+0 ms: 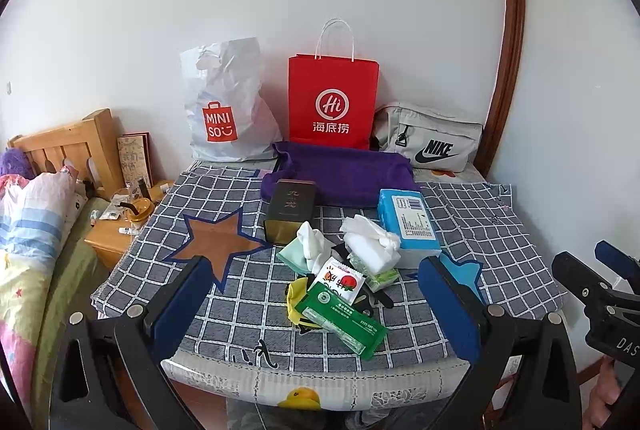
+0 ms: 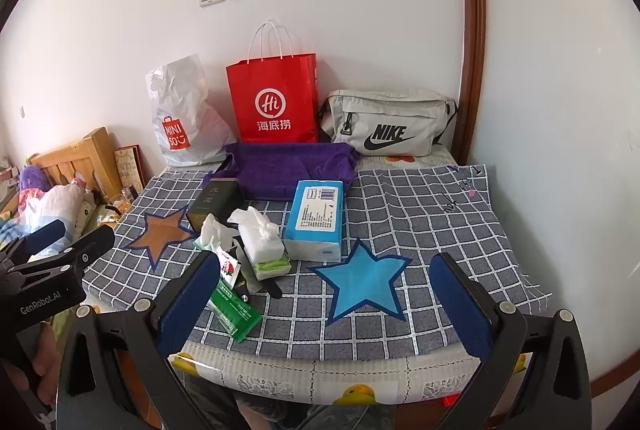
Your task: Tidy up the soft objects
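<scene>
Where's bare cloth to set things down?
Free: right side of the checked cloth, between blue tissue pack, blue star and Nike bag. Also around the brown star. Crowded: centre pile by the green packet, black box, purple towel.

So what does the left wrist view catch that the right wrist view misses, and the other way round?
Only the left wrist view shows the yellow item under the green packet, the bedside table with its clutter, and the right gripper at the frame edge. Only the right wrist view shows the whole blue star on the checked cloth, and the left gripper. Both show the red bag, Miniso bag, Nike pouch, purple towel, blue tissue pack and dark tin.
</scene>
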